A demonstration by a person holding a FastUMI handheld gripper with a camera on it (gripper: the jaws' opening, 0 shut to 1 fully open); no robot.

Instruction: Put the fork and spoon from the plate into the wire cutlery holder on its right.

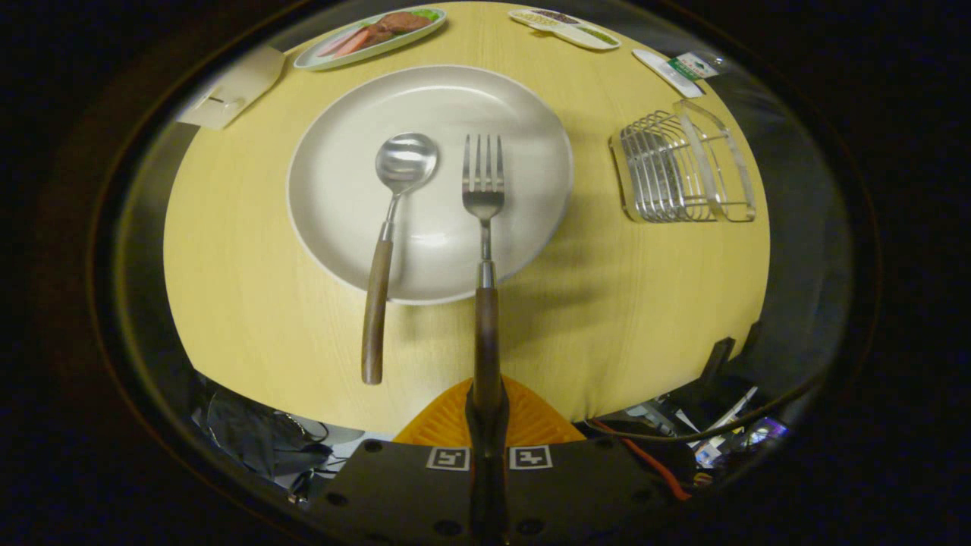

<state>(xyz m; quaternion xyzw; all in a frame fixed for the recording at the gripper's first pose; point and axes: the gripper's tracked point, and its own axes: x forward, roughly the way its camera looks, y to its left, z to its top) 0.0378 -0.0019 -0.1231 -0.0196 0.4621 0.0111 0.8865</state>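
My gripper [486, 400] is shut on the wooden handle of the fork [484, 227], both orange fingers [444, 425] pressing its near end. The fork points straight ahead, its steel tines over the white plate [326, 136] on the round wooden table. Left of the fork lies the spoon [388, 243], its bowl on the plate and its wooden handle sticking out over the plate's near rim onto the table. The wire cutlery holder [679, 171] stands to the right of the plate, beyond and to the right of my fingers.
At the table's far side sit an oval dish of food [372, 34], a narrow tray [565, 26] and a small packet [679, 70]. A beige stand [231, 89] is at the far left. Below the table's near edge lie cables and clutter [683, 440].
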